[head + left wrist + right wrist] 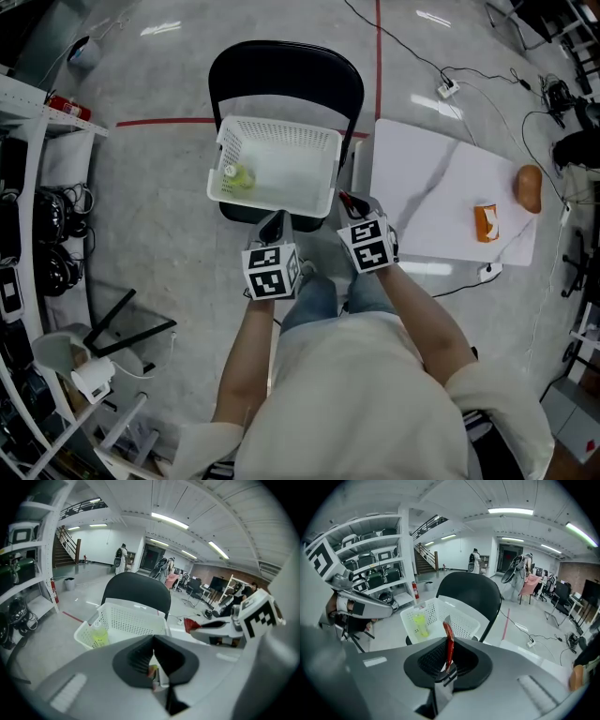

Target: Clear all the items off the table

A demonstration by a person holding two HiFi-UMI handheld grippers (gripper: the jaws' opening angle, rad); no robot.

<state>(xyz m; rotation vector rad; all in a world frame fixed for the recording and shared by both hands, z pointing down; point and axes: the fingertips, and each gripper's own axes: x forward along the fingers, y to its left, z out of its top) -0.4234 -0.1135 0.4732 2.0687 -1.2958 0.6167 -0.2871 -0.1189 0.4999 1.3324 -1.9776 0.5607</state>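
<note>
Right gripper [353, 203] pinches a red packet [449, 646], left gripper [153, 641] jaws pressed together (both near the basket [281, 128] holding a bottle [236, 176]).

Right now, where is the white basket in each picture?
Head view: the white basket is in the upper middle, sitting on the chair seat.
Left gripper view: the white basket is left of centre, about halfway down.
Right gripper view: the white basket is just left of centre, behind the red packet.
Shared landmark: the black chair, whose backrest rises behind the basket in every view.
</note>
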